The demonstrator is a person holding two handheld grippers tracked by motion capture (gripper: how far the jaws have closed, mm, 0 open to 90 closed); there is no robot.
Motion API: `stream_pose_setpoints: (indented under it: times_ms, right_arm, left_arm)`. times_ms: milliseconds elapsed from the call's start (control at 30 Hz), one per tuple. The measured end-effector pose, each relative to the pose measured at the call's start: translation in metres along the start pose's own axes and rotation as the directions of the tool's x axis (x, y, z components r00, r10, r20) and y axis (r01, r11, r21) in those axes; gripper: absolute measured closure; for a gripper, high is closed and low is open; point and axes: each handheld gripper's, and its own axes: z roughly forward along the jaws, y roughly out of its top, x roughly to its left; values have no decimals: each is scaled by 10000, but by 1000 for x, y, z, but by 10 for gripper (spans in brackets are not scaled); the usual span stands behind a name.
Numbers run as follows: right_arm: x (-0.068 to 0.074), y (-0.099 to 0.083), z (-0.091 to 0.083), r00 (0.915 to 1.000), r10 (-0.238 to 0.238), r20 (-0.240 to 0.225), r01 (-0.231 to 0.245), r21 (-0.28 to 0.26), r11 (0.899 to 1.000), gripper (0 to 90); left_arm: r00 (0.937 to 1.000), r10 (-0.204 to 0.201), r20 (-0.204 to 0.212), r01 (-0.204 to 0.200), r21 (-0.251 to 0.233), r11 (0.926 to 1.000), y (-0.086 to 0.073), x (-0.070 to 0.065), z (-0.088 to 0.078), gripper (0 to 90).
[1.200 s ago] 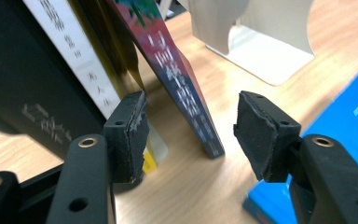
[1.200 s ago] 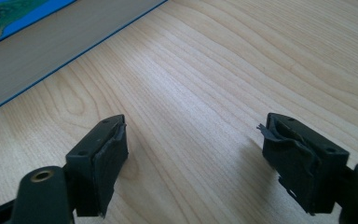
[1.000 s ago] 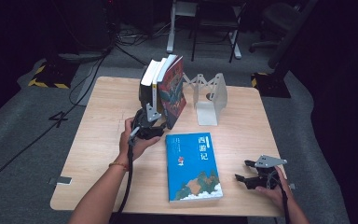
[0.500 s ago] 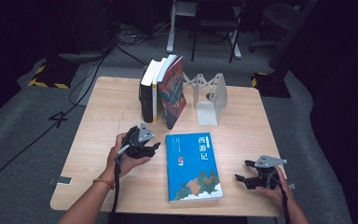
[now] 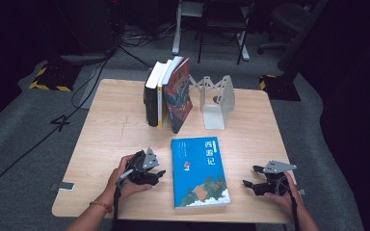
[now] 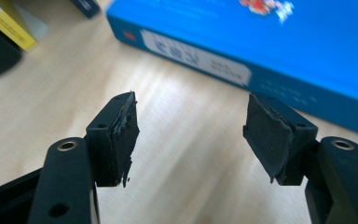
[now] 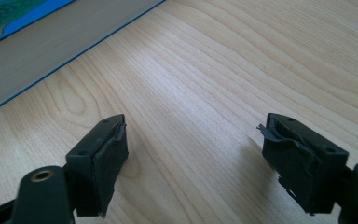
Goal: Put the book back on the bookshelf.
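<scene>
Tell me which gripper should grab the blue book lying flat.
Left, probably. The left gripper sits right beside the blue book, open jaws facing its spine. The right gripper is open too, but farther off.

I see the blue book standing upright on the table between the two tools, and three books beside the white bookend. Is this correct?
Not fully. The blue book lies flat on the table, cover up, as the high view shows. It is between the left tool and right tool, and three books do stand beside the white bookend.

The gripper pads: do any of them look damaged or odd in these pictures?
Yes. The black pads of the left tongs have ragged, peeling edges, and one pad of the right tongs is torn, with a shred curling off its tip.
</scene>
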Motion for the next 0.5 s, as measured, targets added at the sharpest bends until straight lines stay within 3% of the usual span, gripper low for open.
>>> stream_pose_setpoints:
  times_ms: [167, 300, 333, 500]
  right_arm:
    - [0, 0, 0, 10000, -11, -40, 11, 26, 10000, 225]
    - [1, 1, 0, 10000, -32, -79, 32, 49, 10000, 228]
    - [1, 1, 0, 10000, -40, -87, 40, 54, 10000, 228]
    - [2, 1, 0, 9999, -71, -98, 72, 61, 10000, 229]
  left_arm:
    - [9989, -6, 468, -2, 164, 9999, -15, -11, 1, 340]
    - [9987, 66, 503, -79, 249, 9997, -21, -15, 0, 328]
    - [9976, 17, 692, -32, 225, 9997, -24, -17, -1, 324]
    - [9960, -135, 885, 117, 204, 9997, -32, -23, -6, 313]
